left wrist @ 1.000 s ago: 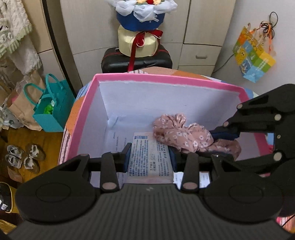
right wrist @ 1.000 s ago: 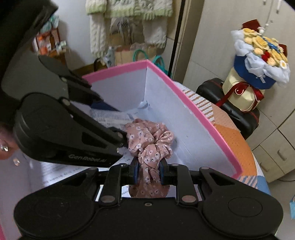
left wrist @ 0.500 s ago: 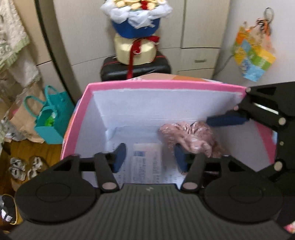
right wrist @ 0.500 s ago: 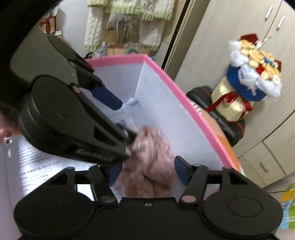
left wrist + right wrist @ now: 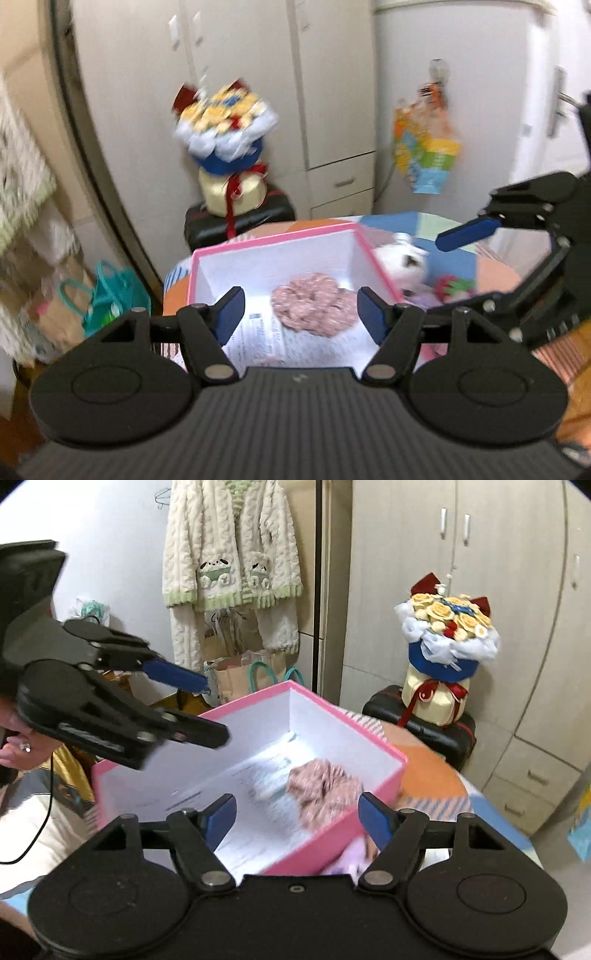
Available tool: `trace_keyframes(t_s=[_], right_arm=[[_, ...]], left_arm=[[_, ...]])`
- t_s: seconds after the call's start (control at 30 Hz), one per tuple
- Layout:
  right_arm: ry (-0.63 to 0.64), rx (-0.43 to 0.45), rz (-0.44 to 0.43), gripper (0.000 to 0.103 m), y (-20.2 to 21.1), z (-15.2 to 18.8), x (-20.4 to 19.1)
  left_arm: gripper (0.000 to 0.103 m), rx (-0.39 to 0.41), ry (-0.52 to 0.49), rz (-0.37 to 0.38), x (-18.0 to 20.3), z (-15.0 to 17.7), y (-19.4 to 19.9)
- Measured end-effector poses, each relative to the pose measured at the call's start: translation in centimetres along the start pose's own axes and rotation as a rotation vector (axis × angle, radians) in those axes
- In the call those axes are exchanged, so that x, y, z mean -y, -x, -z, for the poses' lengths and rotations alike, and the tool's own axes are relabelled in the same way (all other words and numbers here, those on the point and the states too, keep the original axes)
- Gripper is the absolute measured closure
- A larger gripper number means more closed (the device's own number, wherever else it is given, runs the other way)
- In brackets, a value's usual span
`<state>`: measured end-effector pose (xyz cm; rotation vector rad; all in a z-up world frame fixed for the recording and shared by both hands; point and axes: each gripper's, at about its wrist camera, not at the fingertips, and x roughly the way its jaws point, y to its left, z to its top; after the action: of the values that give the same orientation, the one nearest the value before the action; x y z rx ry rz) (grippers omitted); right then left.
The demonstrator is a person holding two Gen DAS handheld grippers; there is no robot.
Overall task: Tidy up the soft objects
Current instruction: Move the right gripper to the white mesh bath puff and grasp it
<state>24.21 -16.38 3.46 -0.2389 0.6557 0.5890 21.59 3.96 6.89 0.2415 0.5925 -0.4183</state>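
**A:** Below and ahead of both sets of jaws, inside the pink box, lies the floral pink cloth — a crumpled bundle on the printed paper lining the floor, toward the box's far right corner as the left wrist view has it. Nothing is gripping it.

**B:** And the jaws themselves?

**A:** The left gripper is spread wide with its jaws opening, nothing between the blue pads. Same on the right gripper: jaws opening, and the cloth seen through the gap sits down in the box, clear of the pads.

**B:** So what does the coming move turn on?

**A:** I'd say the things outside the box. Right of the left gripper's jaws, just past the pink wall, sits a white plush toy, with a small red and green soft item beside it on the patchwork table. Blur hides their long axes.

**B:** Which hand is nearer?

**A:** The right, by my reading: its upper finger hangs out over that side, and in its own view something pale lilac lies just below its right-hand pad, outside the wall.

**B:** Poses?

**A:** Both grippers tilt downward above the box rim, side by side.
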Motion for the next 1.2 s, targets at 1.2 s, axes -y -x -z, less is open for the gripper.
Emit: trace_keyframes(t_s=[1.2], right_arm=[[-0.208,-0.025,0.095,0.016,8.6,18.6,0.2]], left_arm=[[0.032,-0.068,-0.169,0.322,17.9,11.7,2.5]])
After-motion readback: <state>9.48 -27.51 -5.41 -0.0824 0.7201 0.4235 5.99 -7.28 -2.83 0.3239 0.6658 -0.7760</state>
